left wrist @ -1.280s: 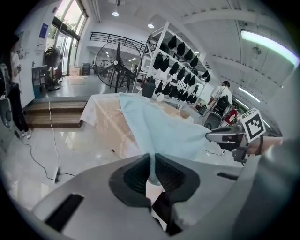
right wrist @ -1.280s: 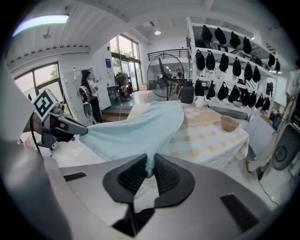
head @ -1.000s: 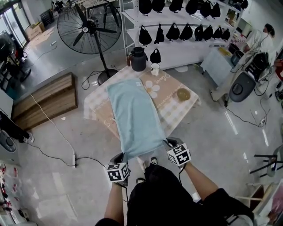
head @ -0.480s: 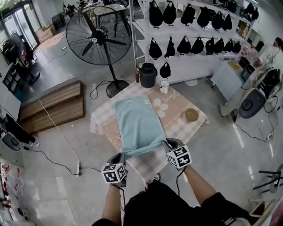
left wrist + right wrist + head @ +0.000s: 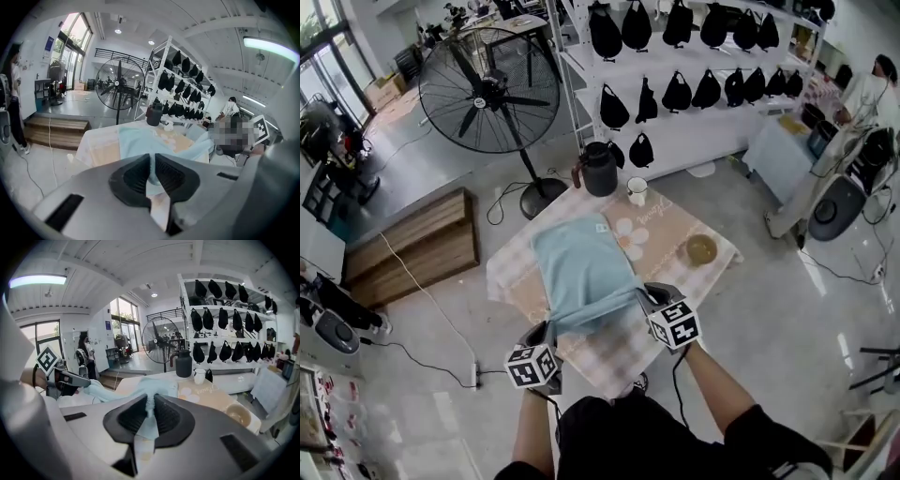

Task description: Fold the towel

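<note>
1. Left claw (image 5: 547,330) and right claw (image 5: 645,294) are each pinched almost fully closed on one near corner of the pale blue terry towel (image 5: 581,267). In both gripper views the cloth sits squeezed between the dark ribbed pads, with a strip hanging out below.
2. The towel's far part lies flat on the surface with the beige-and-white checked cloth (image 5: 680,274). Its near part is raised and strung between the two claws, sagging slightly in the middle.
3. A second ago the near end hung over the near edge of the surface and both claws were low, close to the person's body. Both have since risen and gone forward side by side. The near hem now hangs above the surface, and the flat stretch of towel looks shorter.
4. This reads as the first fold, roughly half carried through. The lifted hem has yet to reach the far hem, which lies just short of the black lidded jug (image 5: 600,170) and the small white mug (image 5: 637,191).
5. The rest probably calls for keeping both corners level and the hem taut, then laying corner onto corner.
6. Uneven travel could skew the fold or drag the flat part towards the mug.
</note>
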Tool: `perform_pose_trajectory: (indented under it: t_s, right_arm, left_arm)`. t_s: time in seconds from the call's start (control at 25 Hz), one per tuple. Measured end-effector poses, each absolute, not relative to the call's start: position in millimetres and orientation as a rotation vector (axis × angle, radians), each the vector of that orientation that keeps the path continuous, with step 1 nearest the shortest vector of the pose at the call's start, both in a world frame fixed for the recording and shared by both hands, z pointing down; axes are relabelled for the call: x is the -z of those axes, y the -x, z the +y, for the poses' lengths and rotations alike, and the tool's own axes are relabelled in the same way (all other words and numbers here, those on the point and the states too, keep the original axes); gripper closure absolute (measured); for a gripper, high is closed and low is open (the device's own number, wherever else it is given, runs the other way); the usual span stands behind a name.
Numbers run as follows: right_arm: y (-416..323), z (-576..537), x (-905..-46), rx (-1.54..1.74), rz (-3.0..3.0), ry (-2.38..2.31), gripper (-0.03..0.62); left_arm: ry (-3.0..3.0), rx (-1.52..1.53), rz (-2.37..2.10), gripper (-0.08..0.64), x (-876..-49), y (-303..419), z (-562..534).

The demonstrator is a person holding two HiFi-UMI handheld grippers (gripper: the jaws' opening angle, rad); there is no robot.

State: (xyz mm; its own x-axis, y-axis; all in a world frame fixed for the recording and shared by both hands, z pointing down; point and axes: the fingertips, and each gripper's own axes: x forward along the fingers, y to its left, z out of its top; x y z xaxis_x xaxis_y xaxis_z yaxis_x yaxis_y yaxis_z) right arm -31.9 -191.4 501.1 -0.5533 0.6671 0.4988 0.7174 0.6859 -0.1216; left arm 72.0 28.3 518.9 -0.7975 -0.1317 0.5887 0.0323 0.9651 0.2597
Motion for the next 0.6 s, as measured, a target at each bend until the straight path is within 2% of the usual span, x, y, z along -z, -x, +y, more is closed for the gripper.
perform_pose_trajectory:
  t_s: [0.6]
  right_arm:
    - [109, -145, -500, 0.169, -2.409, 0.951, 0.552]
  left_arm:
    - [-0.21, 0.4, -2.463, 0.522, -517, 24, 81]
